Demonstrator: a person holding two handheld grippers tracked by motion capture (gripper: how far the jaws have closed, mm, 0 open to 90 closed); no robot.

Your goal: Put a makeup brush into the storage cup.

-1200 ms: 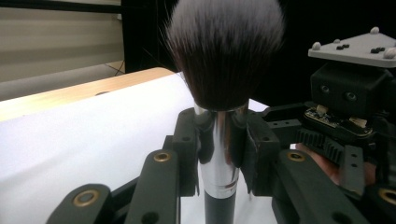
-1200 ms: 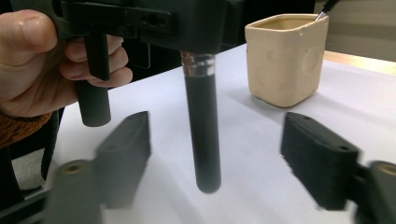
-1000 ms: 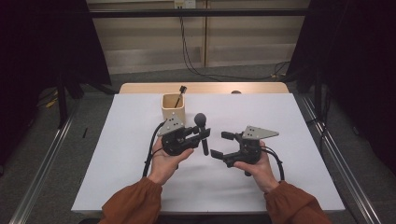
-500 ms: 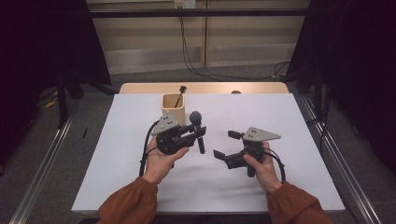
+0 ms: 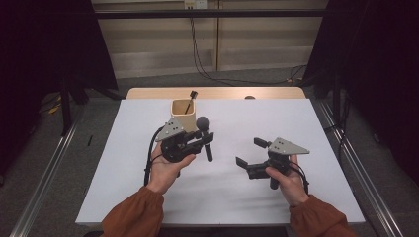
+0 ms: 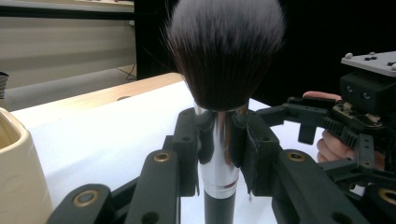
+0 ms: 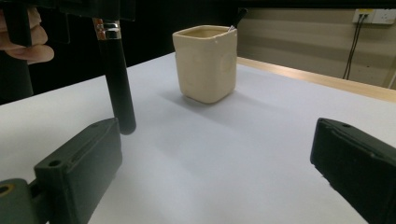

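Observation:
My left gripper (image 5: 204, 138) is shut on a makeup brush (image 5: 204, 138), held upright above the table with its bristle head up. In the left gripper view the jaws clamp the brush's silver ferrule (image 6: 218, 154) under the dark bristle head (image 6: 225, 51). A cream square cup (image 5: 184, 114) stands just behind it, with a thin dark brush (image 5: 189, 101) leaning inside. In the right gripper view the same cup (image 7: 206, 63) sits beyond the brush's black handle (image 7: 118, 86). My right gripper (image 5: 251, 152) is open at the right, with nothing between its fingers (image 7: 79, 170).
A white sheet covers the table (image 5: 276, 118), with a wooden strip showing along the far edge (image 5: 217, 93). Dark curtains hang on both sides and cables run down the back wall. A metal rail (image 5: 44, 173) runs along the floor at the left.
My left gripper has lifted the brush and carried it back toward the cup. My right gripper has drifted right and a little nearer to me, still open.

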